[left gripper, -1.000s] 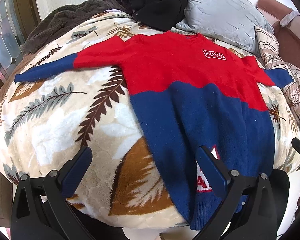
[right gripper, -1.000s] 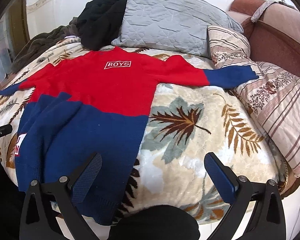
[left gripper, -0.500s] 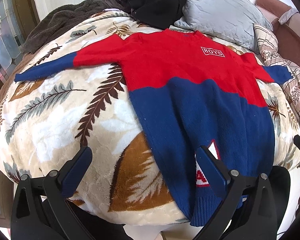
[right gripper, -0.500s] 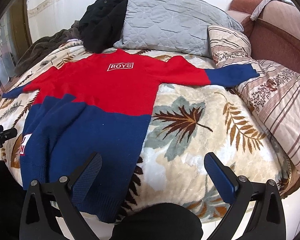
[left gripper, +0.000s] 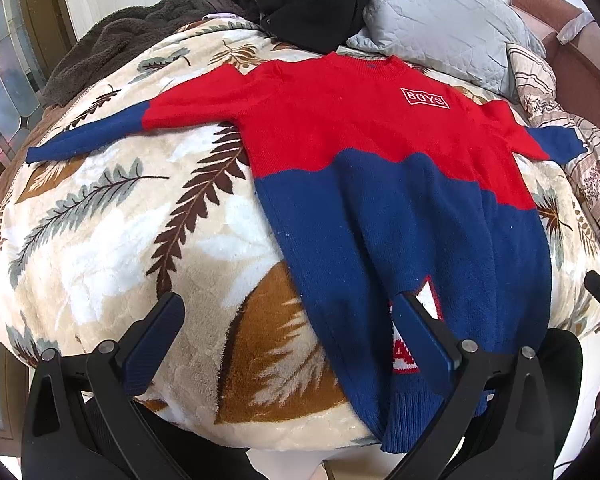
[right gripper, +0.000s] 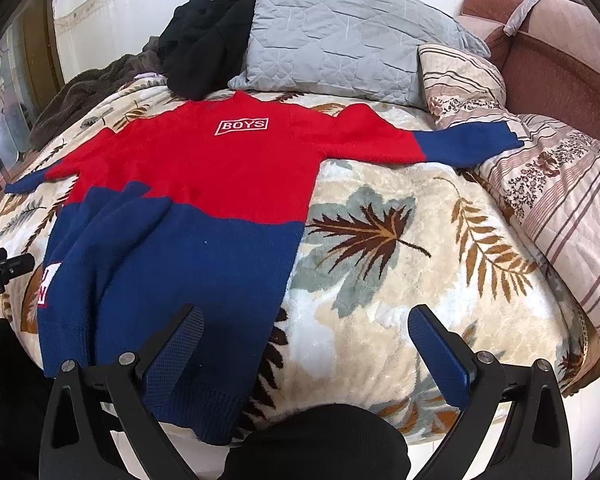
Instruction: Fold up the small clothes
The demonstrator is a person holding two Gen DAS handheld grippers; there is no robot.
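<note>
One bed fills both views, covered w/ a cream leaf-print blanket (left gripper: 112,240); white wall behind, a glazed door at the left edge, a reddish-brown sofa (right gripper: 560,64) off the bed's right side. Counted: 1 red-and-blue sweater (left gripper: 380,184), 1 grey quilted pillow (right gripper: 340,44), 1 striped floral quilt (right gripper: 556,196), 1 black garment pile (left gripper: 304,0), 1 dark brown fleece throw (left gripper: 132,40), 2 grippers.

Sweater lies flat, face up, both sleeves spread out, collar toward the head edge by the pillow, hem hanging over the near edge. "BOYS" patch (right gripper: 244,126) on the red chest; a red/white patch (left gripper: 410,340) near the hem. Some folds in the blue part on its left half, seen in right wrist view.

Left gripper (left gripper: 288,332) hovers above the near edge, fingers spread wide, holding nothing; its right finger sits over the hem patch, left finger over bare blanket. Right gripper (right gripper: 306,348) is likewise spread and empty, left finger over the blue hem, right finger over blanket.

Vs. 1 s ago: sweater unmoved; both cams have shifted slightly, so it sits a bit farther right in the right wrist view. Fingers as wide as before.
</note>
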